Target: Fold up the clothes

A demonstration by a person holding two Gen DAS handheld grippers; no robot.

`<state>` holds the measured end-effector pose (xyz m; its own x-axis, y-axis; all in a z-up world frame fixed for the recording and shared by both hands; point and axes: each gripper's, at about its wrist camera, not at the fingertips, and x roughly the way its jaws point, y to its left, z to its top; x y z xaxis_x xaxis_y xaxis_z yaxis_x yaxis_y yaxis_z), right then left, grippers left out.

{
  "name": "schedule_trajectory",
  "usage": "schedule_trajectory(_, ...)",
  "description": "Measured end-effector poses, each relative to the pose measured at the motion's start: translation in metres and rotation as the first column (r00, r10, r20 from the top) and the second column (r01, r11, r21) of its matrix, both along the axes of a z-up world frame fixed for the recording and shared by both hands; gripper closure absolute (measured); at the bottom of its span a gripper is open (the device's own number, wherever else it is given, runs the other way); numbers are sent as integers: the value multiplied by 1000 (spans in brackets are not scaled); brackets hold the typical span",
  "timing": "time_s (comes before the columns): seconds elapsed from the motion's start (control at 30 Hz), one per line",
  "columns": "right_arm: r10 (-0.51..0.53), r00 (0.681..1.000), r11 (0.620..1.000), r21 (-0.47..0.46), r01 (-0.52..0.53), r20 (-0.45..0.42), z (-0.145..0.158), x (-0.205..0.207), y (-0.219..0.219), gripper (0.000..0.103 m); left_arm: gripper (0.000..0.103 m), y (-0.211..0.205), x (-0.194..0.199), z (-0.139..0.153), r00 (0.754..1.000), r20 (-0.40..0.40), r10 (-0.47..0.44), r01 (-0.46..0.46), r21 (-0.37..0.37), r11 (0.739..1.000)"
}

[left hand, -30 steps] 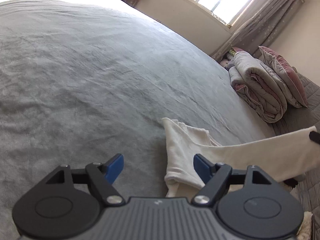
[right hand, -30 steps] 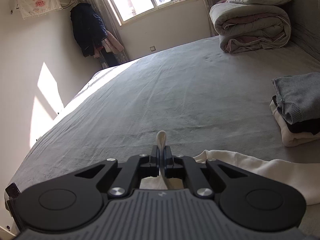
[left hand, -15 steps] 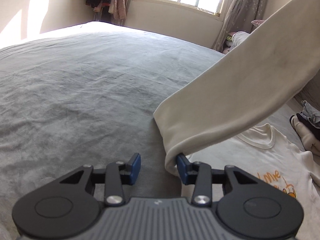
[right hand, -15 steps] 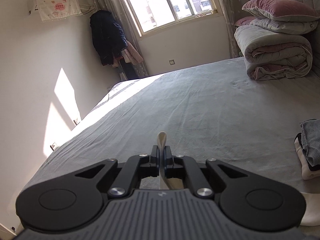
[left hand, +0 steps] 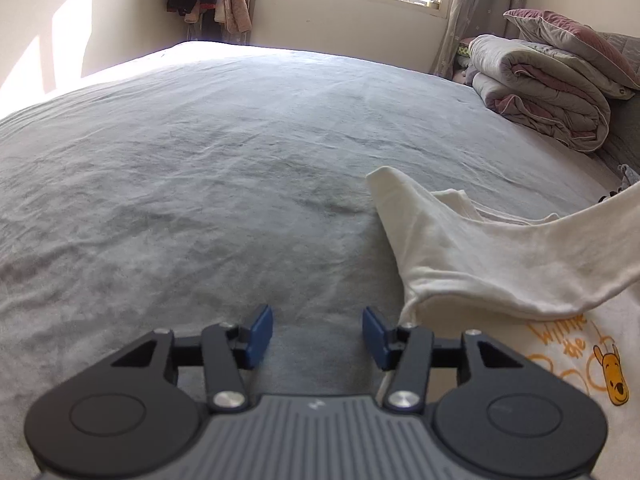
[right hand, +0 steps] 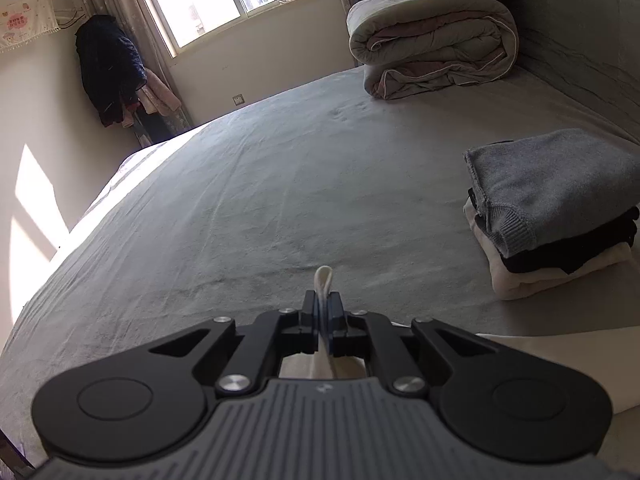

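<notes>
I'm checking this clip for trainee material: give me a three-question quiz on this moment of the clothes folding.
1. True or false: the left gripper is clamped on the cream shirt.
2. What shows between the pads of the right gripper? A) a grey sock B) a fold of cream fabric C) nothing
3. In the right wrist view, what colour is the top garment of the folded stack on the bed?

Key:
1. False: its jaws stand apart with only bedcover between them, and they have just been opening.
2. B
3. Grey
</notes>
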<state>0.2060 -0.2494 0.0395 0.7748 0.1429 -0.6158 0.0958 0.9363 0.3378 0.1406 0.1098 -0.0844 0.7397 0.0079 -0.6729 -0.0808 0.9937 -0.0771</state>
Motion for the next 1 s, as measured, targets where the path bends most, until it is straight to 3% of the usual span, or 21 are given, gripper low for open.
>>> schedule_trajectory(0.1, 6, 999, 1000, 10, -6, -31, -25, 1, -13, 98, 51, 3, 5, 5, 999, -46, -27, 26, -14, 1000)
schedule_trajectory(0.2, 8, 997, 1000, -9, -9, -71, -51, 0, -18, 98, 48, 18, 7, 14, 997, -72, -8, -2, -136, 991)
schedule_trajectory(0.4, -25, 992, 999, -26, 23, -121, -84, -2, -31, 98, 36, 29, 16, 16, 999, -47, 16, -31, -353, 935)
schedule_trajectory(0.47, -31, 992, 999, -22, 29, -124, -87, -1, -35, 98, 36, 21, 21, 9, 998, -64, -2, -23, -386, 922)
schedule_trajectory(0.53, -24, 992, 999, -24, 21, -124, -87, 0, -37, 98, 37, 12, 25, 4, 997, -74, -19, -11, -377, 926)
schedule_trajectory(0.57, -16, 992, 1000, -27, 13, -122, -86, 0, -38, 98, 39, 6, 25, 4, 998, -64, -23, 0, -340, 940)
schedule_trajectory(0.63, 7, 993, 999, -40, -12, -118, -80, -1, -35, 98, 65, 3, 25, 4, 999, -51, -13, -3, -306, 952)
schedule_trajectory(0.67, 23, 993, 999, -45, -28, -113, -76, 0, -34, 98, 93, 6, 25, 5, 999, -48, 2, -17, -311, 950)
schedule_trajectory(0.77, 55, 995, 998, -30, -58, -89, -63, -1, -33, 98, 95, 15, 24, 6, 998, -39, 48, -58, -327, 943)
schedule_trajectory(0.8, 62, 995, 998, -23, -64, -83, -61, -2, -34, 98, 103, 18, 24, 7, 997, -36, 64, -72, -333, 940)
schedule_trajectory(0.9, 69, 993, 997, -11, -71, -95, -63, 1, -36, 98, 103, 35, 27, 4, 989, -55, 134, -144, -284, 948)
schedule_trajectory(0.97, 66, 988, 997, -27, -71, -141, -77, 5, -35, 98, 103, 46, 29, 2, 988, -76, 135, -153, -341, 928)
schedule_trajectory(1.0, 63, 985, 997, -40, -71, -163, -86, 6, -35, 97, 97, 51, 29, 1, 986, -85, 141, -162, -374, 913)
